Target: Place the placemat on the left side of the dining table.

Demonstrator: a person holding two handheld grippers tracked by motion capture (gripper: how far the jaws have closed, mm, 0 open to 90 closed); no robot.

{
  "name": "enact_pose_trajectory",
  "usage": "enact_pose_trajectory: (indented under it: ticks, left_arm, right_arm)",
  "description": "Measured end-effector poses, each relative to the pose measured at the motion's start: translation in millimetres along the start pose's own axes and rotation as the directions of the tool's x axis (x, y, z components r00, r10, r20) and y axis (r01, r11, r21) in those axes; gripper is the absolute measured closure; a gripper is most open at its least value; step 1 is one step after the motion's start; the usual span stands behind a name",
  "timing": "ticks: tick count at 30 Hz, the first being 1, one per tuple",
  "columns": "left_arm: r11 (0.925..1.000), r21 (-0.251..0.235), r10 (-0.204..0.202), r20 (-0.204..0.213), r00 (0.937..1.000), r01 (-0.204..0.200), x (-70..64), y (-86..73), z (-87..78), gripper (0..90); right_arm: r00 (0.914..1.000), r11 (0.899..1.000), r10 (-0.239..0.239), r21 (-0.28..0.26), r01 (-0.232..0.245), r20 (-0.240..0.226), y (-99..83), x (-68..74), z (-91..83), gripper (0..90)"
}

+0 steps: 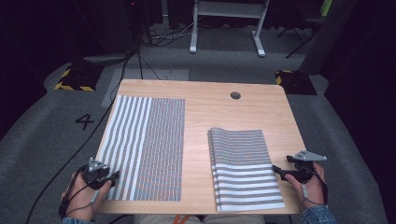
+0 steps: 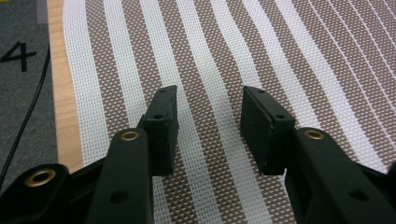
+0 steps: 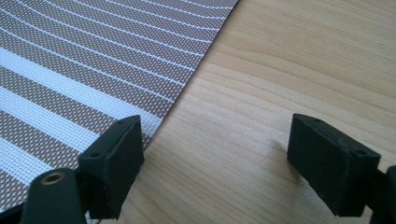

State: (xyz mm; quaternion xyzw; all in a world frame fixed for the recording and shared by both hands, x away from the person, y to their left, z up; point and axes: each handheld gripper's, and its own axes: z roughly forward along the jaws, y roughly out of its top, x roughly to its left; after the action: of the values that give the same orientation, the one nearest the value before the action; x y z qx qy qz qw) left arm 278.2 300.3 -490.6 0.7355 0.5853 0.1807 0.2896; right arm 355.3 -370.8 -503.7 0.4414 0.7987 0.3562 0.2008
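Observation:
A flat striped brown-and-white mat [image 1: 144, 144] lies on the left half of the wooden table [image 1: 210, 112]. A folded stack of the same striped mats [image 1: 243, 168] lies on the right half. My left gripper [image 1: 109, 178] hovers over the flat mat's near left corner, jaws apart with nothing between them; in the left gripper view its jaws frame the mat's stripes [image 2: 210, 93]. My right gripper [image 1: 276, 169] stands open at the folded stack's right edge. In the right gripper view one jaw sits over the mat's edge [image 3: 93, 93], the other over bare wood [image 3: 280, 70].
A round grommet hole [image 1: 236, 95] sits near the table's far edge. Grey carpet with a number 4 [image 1: 84, 121] surrounds the table. Cables [image 1: 140, 51] run on the floor behind, near a white desk frame [image 1: 229, 23].

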Motion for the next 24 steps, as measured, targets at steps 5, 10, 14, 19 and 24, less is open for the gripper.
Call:
enact_pose_trajectory:
  ticks: [5,10,14,19,24]
  left_arm:
    - [0.9999,-0.004,-0.01,0.006,0.9999,0.01,-1.0,-4.0,-2.7,57.0]
    - [0.9998,-0.005,-0.02,0.006,0.9998,0.02,-0.2,-3.0,-2.1,57.0]
    - [0.9992,-0.013,-0.038,0.016,0.9992,0.038,-0.6,-2.2,-0.6,53.7]
    - [0.9996,-0.009,-0.025,0.007,0.9997,0.025,-7.2,-0.2,-2.0,43.1]
    - [0.998,-0.063,-0.009,0.021,0.9998,0.01,-20.6,3.2,-12.4,40.4]
  right_arm:
    - [1.0,1.0,0.0,0.0,0.0,0.0,0.0,0.0,0.0,18.6]
    - [1.0,1.0,0.0,0.0,0.0,0.0,0.0,0.0,0.0,18.6]
    - [1.0,1.0,-0.001,0.0,0.001,0.0,0.0,0.0,0.0,18.6]
    - [1.0,1.0,0.0,0.0,0.0,0.0,0.0,0.0,0.0,18.6]
    - [1.0,1.0,0.0,0.0,0.0,0.0,0.0,-0.1,0.1,18.6]
